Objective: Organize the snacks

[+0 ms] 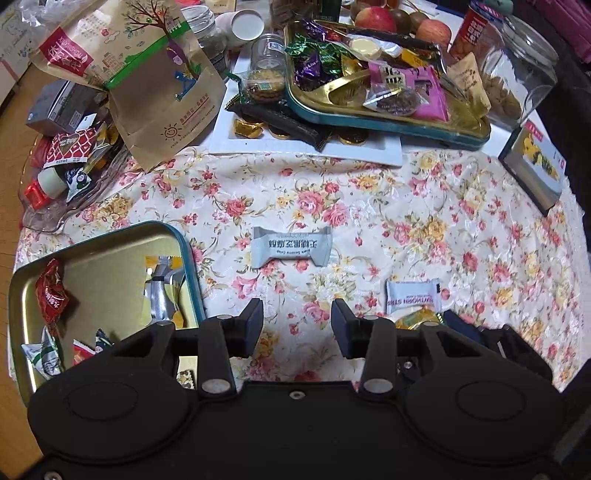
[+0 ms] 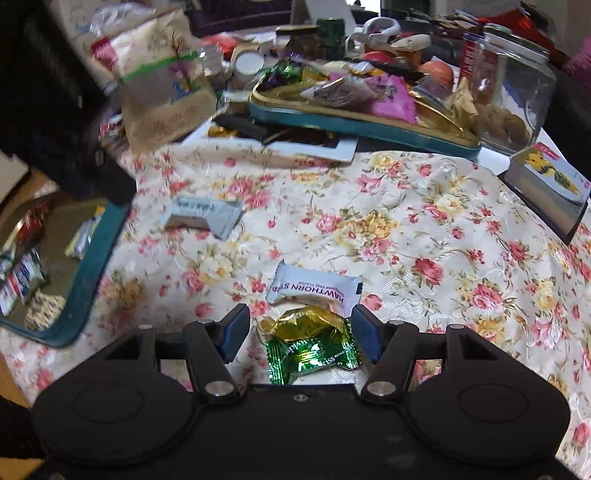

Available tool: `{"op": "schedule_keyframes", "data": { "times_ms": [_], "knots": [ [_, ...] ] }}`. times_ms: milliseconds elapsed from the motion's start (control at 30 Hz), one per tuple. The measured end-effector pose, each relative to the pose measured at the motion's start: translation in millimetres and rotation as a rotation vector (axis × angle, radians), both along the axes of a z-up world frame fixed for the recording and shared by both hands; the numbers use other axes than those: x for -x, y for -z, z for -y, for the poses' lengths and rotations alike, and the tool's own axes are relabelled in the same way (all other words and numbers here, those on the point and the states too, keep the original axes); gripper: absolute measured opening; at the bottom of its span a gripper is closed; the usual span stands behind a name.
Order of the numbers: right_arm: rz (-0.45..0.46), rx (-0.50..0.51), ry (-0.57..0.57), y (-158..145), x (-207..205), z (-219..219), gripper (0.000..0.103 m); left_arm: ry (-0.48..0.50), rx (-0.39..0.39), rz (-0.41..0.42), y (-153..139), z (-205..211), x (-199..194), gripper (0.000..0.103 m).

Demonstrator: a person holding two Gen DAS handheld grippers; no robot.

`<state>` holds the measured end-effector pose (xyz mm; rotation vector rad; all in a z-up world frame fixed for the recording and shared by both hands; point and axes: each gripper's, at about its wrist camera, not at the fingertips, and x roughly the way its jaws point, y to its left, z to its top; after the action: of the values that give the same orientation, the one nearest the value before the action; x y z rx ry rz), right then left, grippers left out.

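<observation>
My left gripper [image 1: 297,326] is open and empty above the floral cloth. A grey sesame snack packet [image 1: 290,246] lies ahead of it. A teal-rimmed gold tin [image 1: 184,243] with several wrapped sweets sits to its left. My right gripper [image 2: 300,332] is open, its jaws on either side of a green and gold candy [image 2: 310,345] lying on the cloth. A white hawthorn strip packet [image 2: 316,290] lies just beyond the candy; it also shows in the left wrist view [image 1: 412,295]. The grey packet [image 2: 205,216] and tin [image 2: 92,258] show at the left in the right wrist view.
A second teal tin [image 1: 388,120] piled with snacks rests on a white tray [image 1: 369,153] at the back. A brown paper bag [image 1: 155,81], a glass jar [image 1: 517,70], apples [image 1: 375,18] and a small box [image 1: 535,166] surround it. A clear dish [image 1: 55,214] sits far left.
</observation>
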<state>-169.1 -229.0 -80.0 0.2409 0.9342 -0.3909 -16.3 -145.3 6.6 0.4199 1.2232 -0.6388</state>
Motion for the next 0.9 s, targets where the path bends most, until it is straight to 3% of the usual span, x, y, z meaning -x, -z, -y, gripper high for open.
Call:
{"op": "schedule_keyframes", "data": {
  "times_ms": [100, 267, 467, 567, 767, 900],
  "knots": [
    [-0.046, 0.001, 0.029, 7.3, 0.4, 7.7, 0.060, -0.029, 0.027, -0.004, 0.4, 2.7, -10.7, 0.050],
    [-0.075, -0.046, 0.183, 8.8, 16.7, 35.5, 0.060, -0.043, 0.026, 0.025, 11.5, 15.8, -20.9, 0.050],
    [-0.052, -0.089, 0.255, -14.9, 22.3, 46.4, 0.060, -0.101, 0.078, 0.002, 23.9, 25.0, -35.0, 0.050],
    [-0.028, -0.118, 0.246, -30.8, 22.5, 43.7, 0.060, -0.103, 0.038, 0.054, 32.2, 33.4, -42.9, 0.050],
    [0.041, -0.164, 0.217, -58.2, 24.5, 39.8, 0.062, -0.023, -0.075, 0.291, 45.5, 49.6, -52.0, 0.050],
    [0.057, -0.176, 0.237, -63.4, 25.9, 43.9, 0.062, 0.047, -0.151, 0.299, 64.3, 59.9, -50.0, 0.050]
  ]
}}
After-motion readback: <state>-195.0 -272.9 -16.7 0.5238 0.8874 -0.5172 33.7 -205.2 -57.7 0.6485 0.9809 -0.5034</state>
